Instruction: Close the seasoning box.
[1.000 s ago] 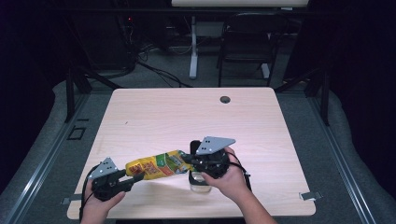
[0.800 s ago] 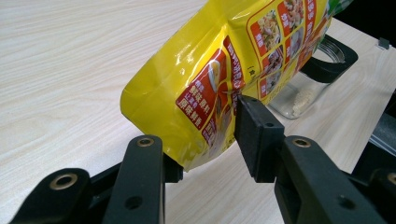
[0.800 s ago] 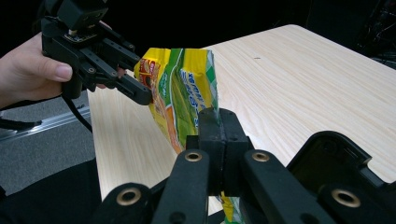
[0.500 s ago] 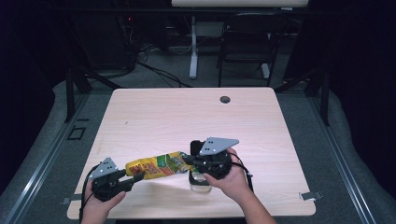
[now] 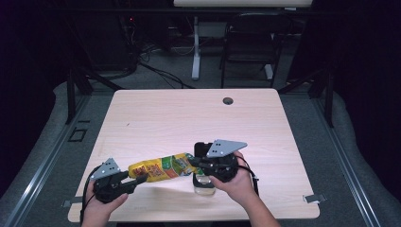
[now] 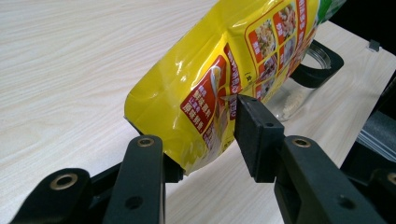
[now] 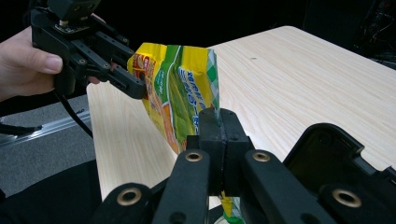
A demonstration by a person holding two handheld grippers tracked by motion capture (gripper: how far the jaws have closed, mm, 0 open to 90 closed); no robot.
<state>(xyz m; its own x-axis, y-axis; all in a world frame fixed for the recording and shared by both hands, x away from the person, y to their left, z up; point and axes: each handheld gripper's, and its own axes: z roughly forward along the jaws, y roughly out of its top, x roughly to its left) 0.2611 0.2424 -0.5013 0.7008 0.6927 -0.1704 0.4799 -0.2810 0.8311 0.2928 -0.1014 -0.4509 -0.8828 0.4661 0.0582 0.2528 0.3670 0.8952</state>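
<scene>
In the high view we see the bag (image 5: 161, 169), yellow and green, stretched nearly level above the table (image 5: 189, 118) in the lower middle of the frame, between our two grippers. The left gripper (image 5: 124, 182) sits in the lower left and clamps the bag's yellow end; in the left gripper view its jaws rise from the bottom edge with the bag (image 6: 224, 79) squeezed between them, the right pad pressed into the printed face and the left jaw against the back fold. The right gripper (image 5: 197, 165), just right of centre in the high view, pinches the bag's green end; in the right gripper view its jaws are pressed tight together at lower centre with the thin edge of the bag (image 7: 180, 88) caught between them, and the left gripper (image 7: 133, 84) shows in the upper left, gripping the far end. A clear jar (image 5: 204, 183) stands on the table right under the right gripper; in the left gripper view the jar (image 6: 299, 88) lies at the upper right, beneath the bag's far end, with a dark lid (image 6: 322, 65) hinged open behind it.
</scene>
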